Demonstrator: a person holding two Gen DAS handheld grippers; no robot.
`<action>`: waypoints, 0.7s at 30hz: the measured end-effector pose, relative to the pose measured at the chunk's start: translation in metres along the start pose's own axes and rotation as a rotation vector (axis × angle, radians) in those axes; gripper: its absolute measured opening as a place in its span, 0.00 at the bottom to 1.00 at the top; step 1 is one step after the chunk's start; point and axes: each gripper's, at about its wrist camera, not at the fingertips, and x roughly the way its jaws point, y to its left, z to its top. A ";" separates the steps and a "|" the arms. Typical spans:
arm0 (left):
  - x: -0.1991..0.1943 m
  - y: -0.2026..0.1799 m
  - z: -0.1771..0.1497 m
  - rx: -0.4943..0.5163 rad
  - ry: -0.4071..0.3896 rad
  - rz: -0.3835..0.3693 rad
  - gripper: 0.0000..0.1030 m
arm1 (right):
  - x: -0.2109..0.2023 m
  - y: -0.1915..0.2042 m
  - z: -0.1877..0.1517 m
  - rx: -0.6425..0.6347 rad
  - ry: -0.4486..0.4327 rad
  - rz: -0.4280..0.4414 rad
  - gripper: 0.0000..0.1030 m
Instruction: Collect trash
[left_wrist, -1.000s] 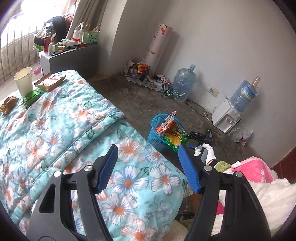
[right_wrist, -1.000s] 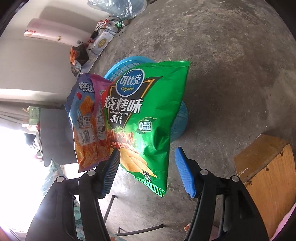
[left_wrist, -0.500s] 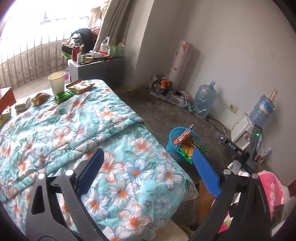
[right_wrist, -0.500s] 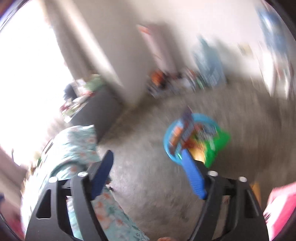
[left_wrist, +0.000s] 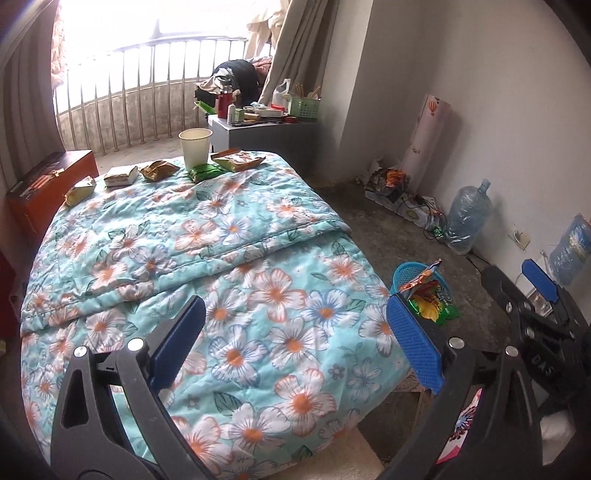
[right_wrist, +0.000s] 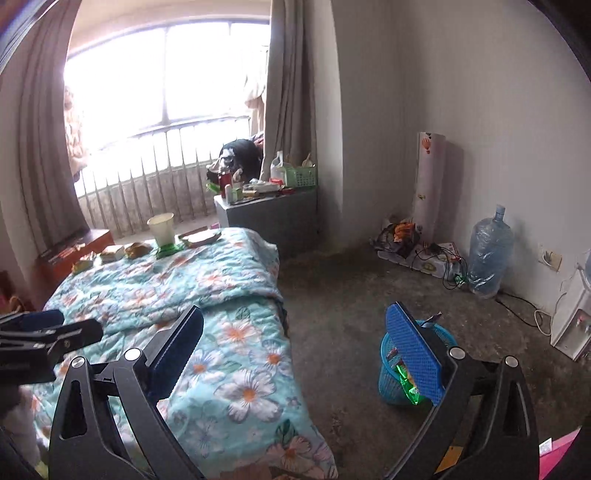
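Note:
A blue basket stands on the floor beside the bed, with an orange snack bag and a green chip bag sticking out of it. It also shows in the right wrist view. At the bed's far end lie a paper cup, a cardboard tray, a green packet and several gold wrappers. My left gripper is open and empty over the near end of the bed. My right gripper is open and empty, high above the bed edge and floor.
The flowered quilt covers the bed. A grey cabinet with clutter stands behind it. Water jugs, cables and a rolled mat line the right wall. A red-brown box stands at the far left.
Both grippers have pulled up and back from the basket. The right one was close over the green chip bag and now faces the whole room. Both views have swung toward the bed and window.

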 end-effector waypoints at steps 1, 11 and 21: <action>-0.001 0.001 -0.002 -0.001 -0.006 0.025 0.92 | -0.004 0.003 -0.006 -0.014 0.017 -0.006 0.94; 0.013 -0.006 -0.036 0.032 0.135 0.138 0.92 | -0.003 0.005 -0.052 -0.144 0.213 -0.105 0.94; 0.015 -0.002 -0.043 0.008 0.173 0.163 0.92 | 0.002 0.004 -0.055 -0.172 0.255 -0.148 0.94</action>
